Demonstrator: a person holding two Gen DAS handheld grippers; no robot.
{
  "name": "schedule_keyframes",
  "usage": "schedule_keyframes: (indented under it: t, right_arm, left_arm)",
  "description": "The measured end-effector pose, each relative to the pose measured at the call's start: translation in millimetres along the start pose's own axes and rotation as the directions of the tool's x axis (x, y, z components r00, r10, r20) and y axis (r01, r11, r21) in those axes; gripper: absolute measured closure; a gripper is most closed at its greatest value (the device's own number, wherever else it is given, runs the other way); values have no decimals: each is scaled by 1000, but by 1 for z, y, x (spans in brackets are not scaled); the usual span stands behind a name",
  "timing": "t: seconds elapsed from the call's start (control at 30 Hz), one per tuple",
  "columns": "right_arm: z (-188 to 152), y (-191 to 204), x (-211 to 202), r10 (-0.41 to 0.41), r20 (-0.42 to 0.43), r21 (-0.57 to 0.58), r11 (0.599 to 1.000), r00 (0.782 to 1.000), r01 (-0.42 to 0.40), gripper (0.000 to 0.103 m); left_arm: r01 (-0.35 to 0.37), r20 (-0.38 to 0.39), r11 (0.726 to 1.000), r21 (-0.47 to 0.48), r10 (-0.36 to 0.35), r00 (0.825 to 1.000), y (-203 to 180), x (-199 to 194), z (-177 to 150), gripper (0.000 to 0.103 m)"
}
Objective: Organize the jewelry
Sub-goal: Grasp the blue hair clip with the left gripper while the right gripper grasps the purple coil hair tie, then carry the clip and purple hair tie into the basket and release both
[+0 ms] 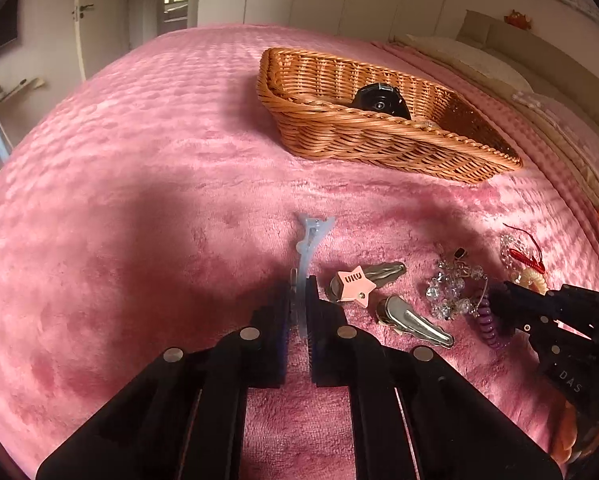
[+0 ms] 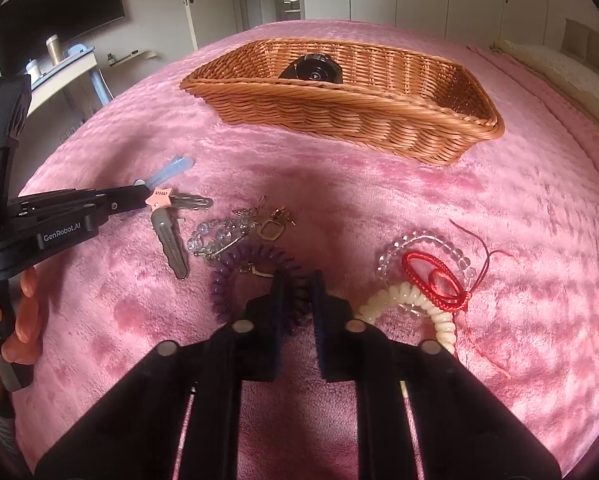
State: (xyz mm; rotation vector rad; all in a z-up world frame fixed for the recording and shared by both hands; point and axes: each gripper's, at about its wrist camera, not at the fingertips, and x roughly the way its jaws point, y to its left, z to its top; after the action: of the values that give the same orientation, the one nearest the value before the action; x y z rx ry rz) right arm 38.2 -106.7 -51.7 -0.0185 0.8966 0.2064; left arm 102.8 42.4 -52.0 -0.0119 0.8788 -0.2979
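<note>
My left gripper [image 1: 299,286] is shut on a pale blue hair clip [image 1: 309,240] that lies on the pink blanket; the clip's far end also shows in the right wrist view [image 2: 171,170]. Beside it lie a pink star clip [image 1: 355,282] and a silver snap clip [image 1: 413,320]. My right gripper [image 2: 299,280] is shut on a purple coil hair tie [image 2: 235,276]. A crystal bead bracelet [image 2: 215,236], a white coil tie [image 2: 415,300], a red cord [image 2: 435,276] and a clear bead bracelet [image 2: 427,240] lie around it.
A wicker basket [image 1: 379,140] stands further back on the bed, with a black round object [image 1: 379,102] inside it. The pink blanket [image 1: 139,160] covers the bed. Pillows [image 1: 479,60] lie at the right edge.
</note>
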Motion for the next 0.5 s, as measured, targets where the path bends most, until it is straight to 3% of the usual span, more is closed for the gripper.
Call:
schedule_keyframes:
  t: [0.3, 0.5]
  right_arm:
    - [-6, -17, -21, 39, 55, 60, 997, 998, -43, 93]
    - [-6, -19, -50, 66, 182, 54, 996, 981, -77, 93]
  left_arm:
    - [15, 99, 1000, -7, -14, 995, 0, -20, -2, 98]
    - [57, 201, 998, -11, -54, 978, -6, -48, -1, 98]
